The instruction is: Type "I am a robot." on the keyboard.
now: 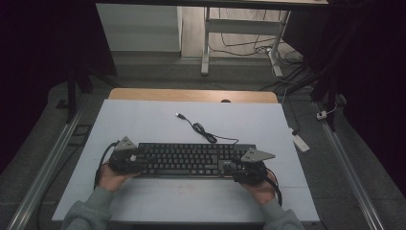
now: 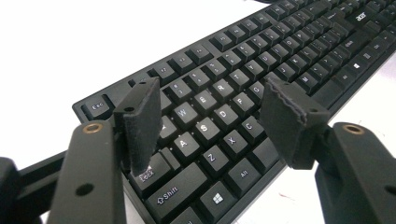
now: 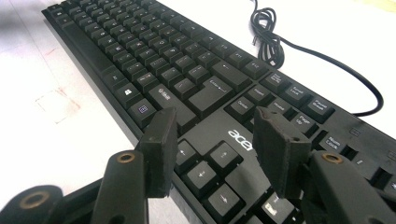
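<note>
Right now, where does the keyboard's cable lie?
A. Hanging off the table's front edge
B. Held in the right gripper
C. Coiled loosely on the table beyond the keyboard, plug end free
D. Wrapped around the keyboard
C. In the high view the cable runs from the back of the keyboard across the table, bunched partway, with its plug lying loose.

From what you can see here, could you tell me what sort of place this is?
Probably a lab or office workspace: a black Acer keyboard lies on a white work table, with a height-adjustable desk frame and loose floor cables behind.
</note>
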The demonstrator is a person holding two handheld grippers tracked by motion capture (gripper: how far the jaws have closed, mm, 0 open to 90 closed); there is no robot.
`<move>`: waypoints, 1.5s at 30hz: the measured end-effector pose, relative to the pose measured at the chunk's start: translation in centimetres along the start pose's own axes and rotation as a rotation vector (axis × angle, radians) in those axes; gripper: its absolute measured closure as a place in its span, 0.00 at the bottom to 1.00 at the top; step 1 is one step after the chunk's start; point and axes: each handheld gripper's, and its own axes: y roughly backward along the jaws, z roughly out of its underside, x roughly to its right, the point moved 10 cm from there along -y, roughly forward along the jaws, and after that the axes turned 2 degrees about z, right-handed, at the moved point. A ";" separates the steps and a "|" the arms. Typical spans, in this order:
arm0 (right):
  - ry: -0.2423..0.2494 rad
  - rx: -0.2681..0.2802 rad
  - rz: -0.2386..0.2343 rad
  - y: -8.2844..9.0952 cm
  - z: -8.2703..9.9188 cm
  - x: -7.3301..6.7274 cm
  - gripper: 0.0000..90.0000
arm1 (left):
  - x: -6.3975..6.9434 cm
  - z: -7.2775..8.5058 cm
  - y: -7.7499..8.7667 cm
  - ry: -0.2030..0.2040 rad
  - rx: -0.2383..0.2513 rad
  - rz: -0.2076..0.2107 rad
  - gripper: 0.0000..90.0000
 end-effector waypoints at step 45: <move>0.010 -0.003 0.002 0.1 0.2 0.1 0.56 | 4.6 -0.1 -1.4 -0.115 -0.054 0.132 0.69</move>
